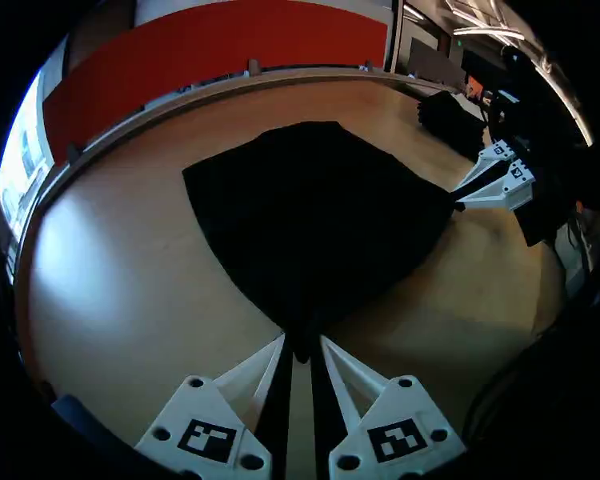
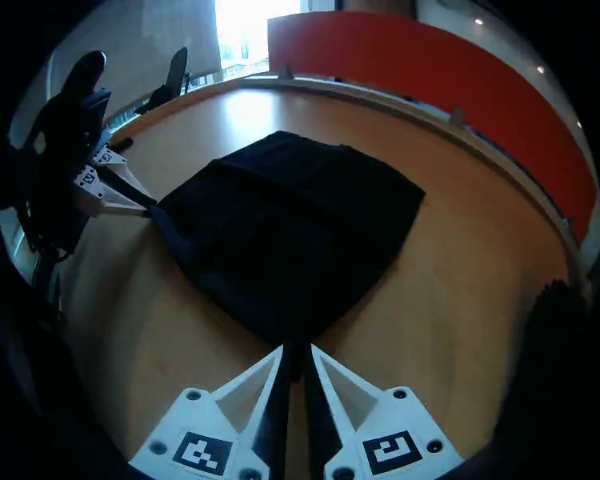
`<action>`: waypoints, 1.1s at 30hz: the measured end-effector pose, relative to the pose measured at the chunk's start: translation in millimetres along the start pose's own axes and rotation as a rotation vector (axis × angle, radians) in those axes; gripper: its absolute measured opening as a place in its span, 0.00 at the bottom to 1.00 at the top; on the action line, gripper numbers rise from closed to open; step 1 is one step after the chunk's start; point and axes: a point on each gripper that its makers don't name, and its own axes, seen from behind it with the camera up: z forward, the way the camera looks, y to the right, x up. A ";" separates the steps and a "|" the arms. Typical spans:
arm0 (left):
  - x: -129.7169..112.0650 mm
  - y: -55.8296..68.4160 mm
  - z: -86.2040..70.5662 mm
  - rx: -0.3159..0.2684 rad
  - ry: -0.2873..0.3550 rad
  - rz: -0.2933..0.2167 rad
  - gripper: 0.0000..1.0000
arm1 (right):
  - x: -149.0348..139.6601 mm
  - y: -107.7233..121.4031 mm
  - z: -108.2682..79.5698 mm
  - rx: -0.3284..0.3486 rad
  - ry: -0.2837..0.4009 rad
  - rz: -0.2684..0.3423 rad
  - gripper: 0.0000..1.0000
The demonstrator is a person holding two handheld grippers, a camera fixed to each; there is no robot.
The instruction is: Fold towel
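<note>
A black towel (image 1: 316, 216) lay spread on the wooden worktop (image 1: 116, 272), which was bordered at its far edge by a red panel (image 1: 220, 48). The left claw (image 1: 302, 352) was drawn narrow on one near corner of the towel, with fabric pinched between both fingers. The right claw (image 2: 298, 356) was clamped likewise on the neighbouring corner, along the same edge.

An office meeting room: long curved wooden table (image 1: 140, 264), red partition panel (image 1: 220, 56) along its far edge, ceiling strip lights (image 1: 484, 32) upper right, chair backs (image 2: 176, 72) by a bright window (image 2: 244, 32) upper left.
</note>
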 end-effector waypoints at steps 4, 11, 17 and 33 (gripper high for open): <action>8.3 -2.3 -5.5 0.005 0.012 -0.008 0.15 | 7.8 0.1 -6.1 -0.005 0.017 -0.010 0.10; 28.8 -5.4 -23.0 0.011 0.045 -0.040 0.14 | 29.8 1.9 -20.8 -0.022 0.065 -0.013 0.10; 48.7 -9.2 -42.9 0.017 0.077 -0.074 0.14 | 53.3 3.8 -37.9 -0.033 0.117 -0.012 0.10; 86.8 -8.2 -94.6 0.017 0.142 -0.120 0.14 | 104.4 7.3 -84.7 -0.065 0.213 -0.021 0.09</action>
